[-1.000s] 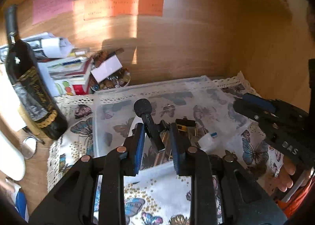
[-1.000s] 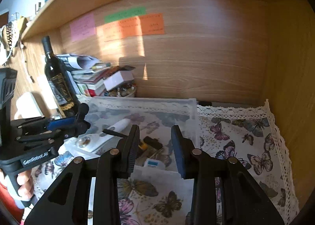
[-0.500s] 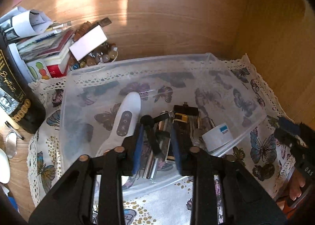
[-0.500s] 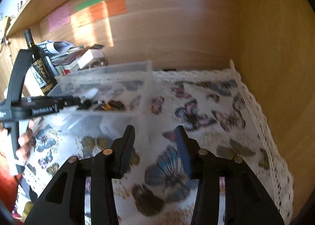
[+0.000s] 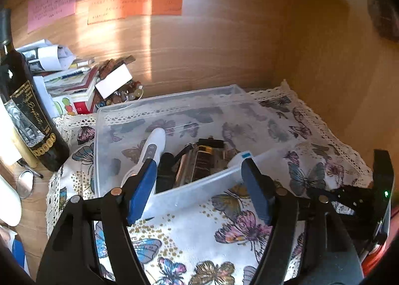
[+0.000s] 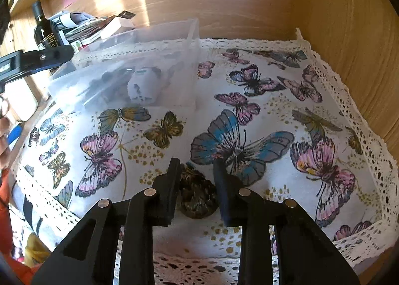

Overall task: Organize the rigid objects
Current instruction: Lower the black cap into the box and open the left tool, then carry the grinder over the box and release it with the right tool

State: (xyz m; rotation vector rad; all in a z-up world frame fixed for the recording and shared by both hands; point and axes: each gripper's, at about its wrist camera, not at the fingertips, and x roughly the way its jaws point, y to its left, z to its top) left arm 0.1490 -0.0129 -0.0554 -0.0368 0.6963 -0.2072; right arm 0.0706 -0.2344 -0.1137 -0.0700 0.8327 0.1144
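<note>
My left gripper (image 5: 199,185), jaws just opened wide and empty, has dropped the black microphone (image 5: 165,160) into the clear bin (image 5: 194,192), while my right gripper (image 6: 198,177) has just closed on a dark ornament (image 6: 197,197) near the butterfly cloth's (image 6: 324,115) front edge, next for binning.

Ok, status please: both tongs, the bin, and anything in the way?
Left tongs just opened, empty, over bin wall. Right tongs just closed on dark lump on cloth. Nothing in the way.
</note>
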